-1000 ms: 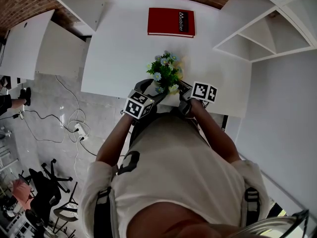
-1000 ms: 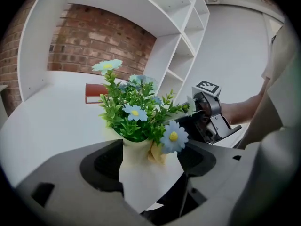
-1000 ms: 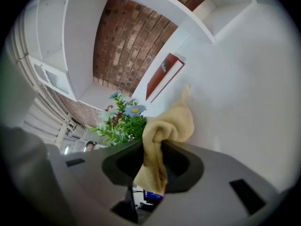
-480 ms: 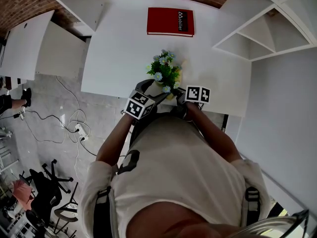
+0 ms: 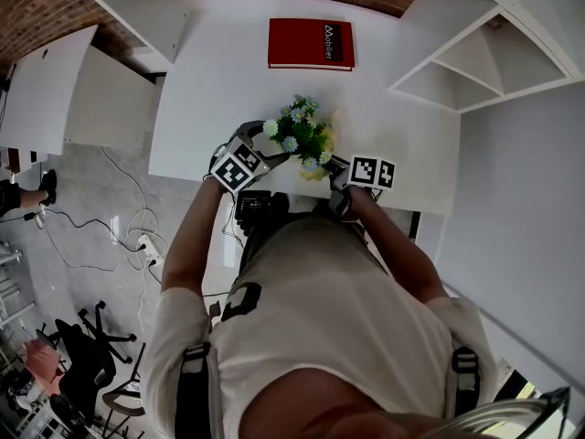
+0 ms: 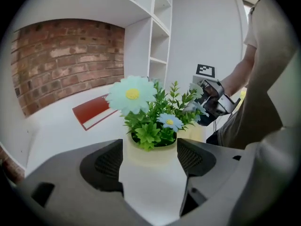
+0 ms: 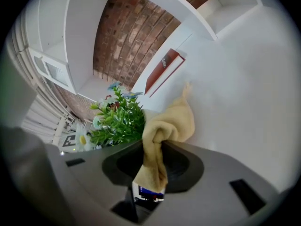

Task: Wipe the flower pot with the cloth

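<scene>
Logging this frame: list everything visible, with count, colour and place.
flower pot: one, pale yellow, near table edge, between the left claw's jaws
plant: one, green with blue and white flowers, in the pot
cloth: one, yellow, pinched in the right claw
book: one, red, far side of table
table: one, white
shelves: one unit, white, right of table
cables: several, floor left of table
left claw: one, grey, jaws either side of pot; contact unclear
right claw: one, grey, shut on cloth
</scene>
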Action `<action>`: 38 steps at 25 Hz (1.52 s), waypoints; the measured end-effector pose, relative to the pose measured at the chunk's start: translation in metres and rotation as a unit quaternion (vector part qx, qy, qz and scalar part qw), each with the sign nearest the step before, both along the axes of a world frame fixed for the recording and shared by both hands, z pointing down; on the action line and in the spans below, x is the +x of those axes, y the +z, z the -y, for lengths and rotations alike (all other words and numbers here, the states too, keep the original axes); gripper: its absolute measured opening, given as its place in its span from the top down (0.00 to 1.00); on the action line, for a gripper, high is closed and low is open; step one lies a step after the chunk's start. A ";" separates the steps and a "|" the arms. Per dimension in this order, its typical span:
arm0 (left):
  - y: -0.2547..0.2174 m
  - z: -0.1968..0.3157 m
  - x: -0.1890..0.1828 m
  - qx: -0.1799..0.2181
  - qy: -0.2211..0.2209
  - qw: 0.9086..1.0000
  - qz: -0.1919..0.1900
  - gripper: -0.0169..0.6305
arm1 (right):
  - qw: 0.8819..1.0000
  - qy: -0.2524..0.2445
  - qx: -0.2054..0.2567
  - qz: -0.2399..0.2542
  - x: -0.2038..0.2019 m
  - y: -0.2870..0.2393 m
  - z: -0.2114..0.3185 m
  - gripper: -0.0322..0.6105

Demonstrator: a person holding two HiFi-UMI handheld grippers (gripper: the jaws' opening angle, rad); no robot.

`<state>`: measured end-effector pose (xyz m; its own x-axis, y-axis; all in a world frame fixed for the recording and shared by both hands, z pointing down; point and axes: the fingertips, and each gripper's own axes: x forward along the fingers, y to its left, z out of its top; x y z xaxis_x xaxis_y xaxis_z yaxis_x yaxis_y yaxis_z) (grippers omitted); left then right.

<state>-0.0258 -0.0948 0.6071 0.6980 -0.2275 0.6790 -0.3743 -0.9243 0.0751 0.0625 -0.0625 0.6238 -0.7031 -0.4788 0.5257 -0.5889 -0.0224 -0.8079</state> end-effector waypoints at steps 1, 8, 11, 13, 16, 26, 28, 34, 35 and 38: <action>0.003 -0.002 0.002 -0.001 0.008 1.000 0.005 0.41 | 1.000 0.000 0.003 0.000 0.000 -0.002 0.000 0.76; 0.013 -0.009 0.015 0.018 -0.036 0.999 -0.011 0.41 | 1.000 -0.016 -0.010 -0.013 -0.011 0.009 -0.014 0.76; 0.013 -0.010 0.019 0.026 -0.100 0.994 -0.025 0.41 | 0.999 -0.032 -0.024 -0.013 -0.020 0.019 -0.024 0.76; 0.013 -0.011 0.021 0.030 -0.144 0.989 -0.032 0.41 | 0.999 -0.033 -0.030 -0.008 -0.023 0.022 -0.025 0.76; 0.013 -0.014 0.021 0.025 -0.169 0.984 -0.041 0.41 | 0.999 -0.033 -0.032 -0.008 -0.022 0.024 -0.023 0.76; -0.016 0.010 0.007 -0.035 -0.065 0.993 -0.093 0.41 | 1.000 -0.027 0.002 -0.007 -0.010 -0.002 -0.007 0.76; -0.011 0.007 0.011 -0.040 -0.061 0.993 -0.090 0.41 | 1.000 -0.022 0.017 -0.006 -0.009 -0.011 -0.001 0.76; -0.006 0.002 0.013 -0.022 -0.170 0.979 -0.112 0.41 | 0.999 -0.027 0.014 -0.009 -0.015 -0.004 -0.010 0.76; -0.007 0.001 0.012 -0.028 -0.197 0.973 -0.117 0.41 | 0.999 -0.029 0.008 -0.013 -0.017 0.000 -0.013 0.76; -0.009 -0.007 0.010 -0.037 -0.258 0.957 -0.129 0.41 | 0.999 -0.030 -0.009 -0.028 -0.019 0.017 -0.018 0.76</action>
<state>-0.0158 -0.0877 0.5983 0.6523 -0.5445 0.5272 -0.7394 -0.6100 0.2848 0.0434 -0.0445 0.6411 -0.6996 -0.4267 0.5732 -0.6343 0.0013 -0.7731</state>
